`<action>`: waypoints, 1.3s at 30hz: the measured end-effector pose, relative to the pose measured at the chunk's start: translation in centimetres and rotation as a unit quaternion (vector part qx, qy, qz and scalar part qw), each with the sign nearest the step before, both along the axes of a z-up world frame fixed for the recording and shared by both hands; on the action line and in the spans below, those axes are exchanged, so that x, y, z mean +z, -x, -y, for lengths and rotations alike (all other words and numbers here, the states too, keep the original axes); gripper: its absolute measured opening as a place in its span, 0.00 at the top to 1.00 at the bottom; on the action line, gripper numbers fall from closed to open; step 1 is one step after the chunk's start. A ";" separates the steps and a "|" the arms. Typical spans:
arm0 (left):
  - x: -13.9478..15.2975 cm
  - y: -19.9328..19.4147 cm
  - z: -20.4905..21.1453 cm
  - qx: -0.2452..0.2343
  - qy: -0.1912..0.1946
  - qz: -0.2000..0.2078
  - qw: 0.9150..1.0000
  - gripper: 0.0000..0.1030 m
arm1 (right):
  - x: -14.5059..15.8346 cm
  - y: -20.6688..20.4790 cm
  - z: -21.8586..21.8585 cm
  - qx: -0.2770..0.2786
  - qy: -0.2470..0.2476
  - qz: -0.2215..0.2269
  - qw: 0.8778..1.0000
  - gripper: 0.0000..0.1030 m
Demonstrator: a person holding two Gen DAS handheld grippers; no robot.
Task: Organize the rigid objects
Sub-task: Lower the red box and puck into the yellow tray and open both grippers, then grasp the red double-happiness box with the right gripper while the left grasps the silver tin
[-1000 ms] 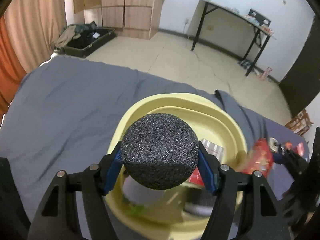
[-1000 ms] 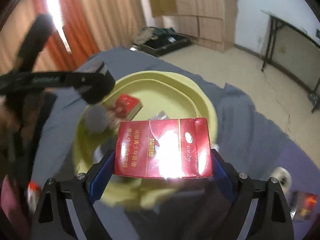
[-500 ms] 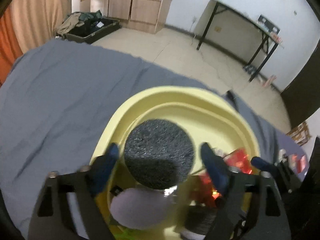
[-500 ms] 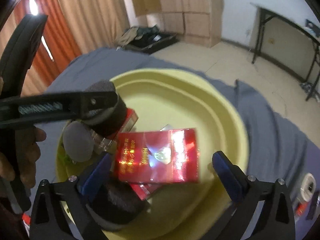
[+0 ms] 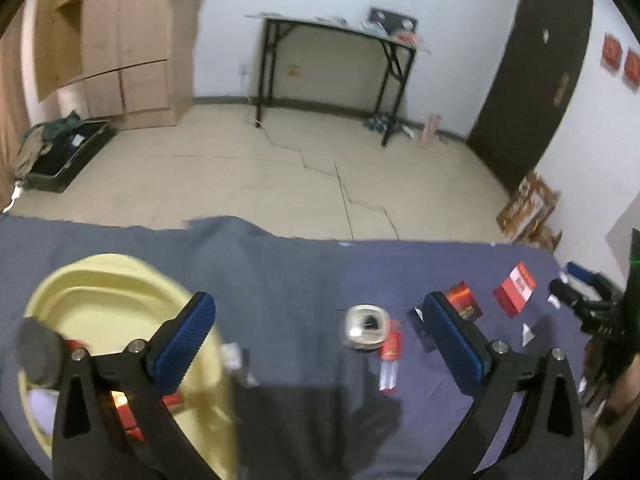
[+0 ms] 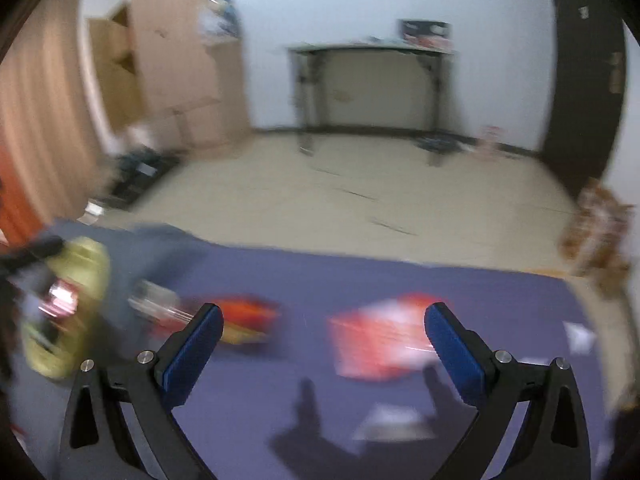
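The yellow basin sits at the left on the grey-blue cloth; it holds a dark foam disc and red packs. My left gripper is open and empty, right of the basin. On the cloth ahead lie a small clear square box, a red lighter and red packs. My right gripper is open and empty over the cloth, with a blurred red pack between its fingers and another to the left. The basin shows at the far left there.
The right hand's gripper shows at the right edge of the left view. White paper scraps lie on the cloth. Beyond the cloth's far edge are a tiled floor, a black table and a wardrobe.
Both grippers opened and dropped their loads into the basin: the foam disc from the left, the red pack from the right. Both then swung right, away from the basin.
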State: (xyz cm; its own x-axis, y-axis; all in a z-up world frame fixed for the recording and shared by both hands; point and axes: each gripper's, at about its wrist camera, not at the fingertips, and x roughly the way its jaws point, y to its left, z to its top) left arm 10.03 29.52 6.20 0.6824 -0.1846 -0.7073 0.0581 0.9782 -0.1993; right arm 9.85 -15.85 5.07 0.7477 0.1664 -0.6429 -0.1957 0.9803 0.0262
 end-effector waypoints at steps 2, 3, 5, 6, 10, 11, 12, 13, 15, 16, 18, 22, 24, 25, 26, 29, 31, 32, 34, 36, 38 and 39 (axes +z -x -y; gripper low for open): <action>-1.7 -1.7 3.3 -0.012 -0.013 -0.013 1.000 0.00 | -2.5 -0.9 3.6 -0.026 0.013 -0.039 0.999 0.00; -2.8 -2.6 4.6 -0.018 -0.016 -0.027 0.999 0.00 | -3.2 -1.2 4.5 -0.028 0.005 -0.050 0.998 0.00; -4.6 -3.7 6.4 -0.036 -0.022 -0.051 0.998 0.01 | -4.3 -1.5 5.5 -0.011 -0.031 -0.055 0.998 0.00; -5.4 -4.0 7.3 -0.044 -0.034 -0.056 0.997 0.01 | -4.9 -1.7 5.5 -0.002 -0.037 -0.052 0.998 0.00; -7.5 -4.5 9.3 -0.068 -0.069 -0.077 0.992 0.04 | -5.9 -3.2 6.4 0.046 -0.035 -0.038 0.998 0.00; -7.9 -4.7 9.5 -0.075 -0.073 -0.080 0.991 0.05 | -6.5 -3.8 6.4 0.061 -0.045 -0.042 0.996 0.00; -8.3 -4.9 9.6 -0.080 -0.082 -0.083 0.990 0.09 | -7.1 -4.5 6.1 0.070 -0.047 -0.049 0.995 0.00; -8.9 -5.1 9.7 -0.081 -0.091 -0.088 0.989 0.12 | -7.5 -4.8 6.1 0.075 -0.044 -0.051 0.995 0.00; -10.0 -5.0 9.0 -0.073 -0.105 -0.103 0.986 0.13 | -8.1 -5.2 6.0 0.078 -0.035 -0.049 0.995 0.00; -10.6 -5.2 8.7 -0.069 -0.104 -0.112 0.986 0.14 | -8.2 -5.2 6.1 0.079 -0.034 -0.045 0.995 0.00; -11.1 -5.3 8.0 -0.070 -0.092 -0.116 0.987 0.20 | -8.2 -5.0 6.3 0.077 -0.029 -0.032 0.996 0.00; -11.4 -5.4 8.3 -0.072 -0.079 -0.110 0.988 0.24 | -8.5 -5.1 5.9 0.075 -0.017 -0.043 0.996 0.00; -11.2 -5.6 8.5 -0.073 -0.084 -0.098 0.989 0.26 | -8.2 -5.1 5.4 0.068 0.006 -0.044 0.997 0.00; -11.1 -5.6 8.8 -0.074 -0.089 -0.091 0.989 0.28 | -8.3 -5.3 4.8 0.068 0.013 -0.045 0.997 0.00; -11.0 -5.9 9.1 -0.072 -0.092 -0.086 0.989 0.29 | -8.3 -5.5 4.5 0.067 0.013 -0.045 0.997 0.00; -11.0 -6.4 9.8 -0.079 -0.096 -0.083 0.989 0.45 | -8.7 -6.4 4.0 0.066 0.018 -0.048 0.996 0.00; -11.0 -6.7 9.9 -0.081 -0.096 -0.082 0.989 0.48 | -8.9 -6.8 3.8 0.065 0.022 -0.045 0.997 0.00; -11.0 -6.7 9.6 -0.077 -0.096 -0.080 0.989 0.50 | -8.9 -7.0 3.7 0.066 0.022 -0.042 0.997 0.00; -11.0 -6.7 9.3 -0.072 -0.085 -0.077 0.991 0.52 | -9.2 -7.3 3.3 0.060 0.021 -0.036 0.997 0.04; -11.1 -6.3 9.1 -0.074 -0.080 -0.068 0.992 0.52 | -9.6 -7.2 3.0 0.052 0.030 -0.024 0.998 0.12; -11.0 -5.8 8.7 -0.068 -0.076 -0.062 0.993 0.52 | -9.8 -7.0 2.7 0.053 0.025 -0.015 0.998 0.13; -10.8 -5.5 8.5 -0.059 -0.071 -0.060 0.994 0.52 | -9.9 -6.9 2.6 0.053 0.021 -0.014 0.998 0.13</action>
State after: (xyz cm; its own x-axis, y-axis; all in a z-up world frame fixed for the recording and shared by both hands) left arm 15.55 21.04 -4.62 0.5708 -0.1511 -0.8070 0.1587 0.9847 -0.0721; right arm 16.70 -18.40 -4.82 0.7087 0.2157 -0.6717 -0.2977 0.9546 -0.0075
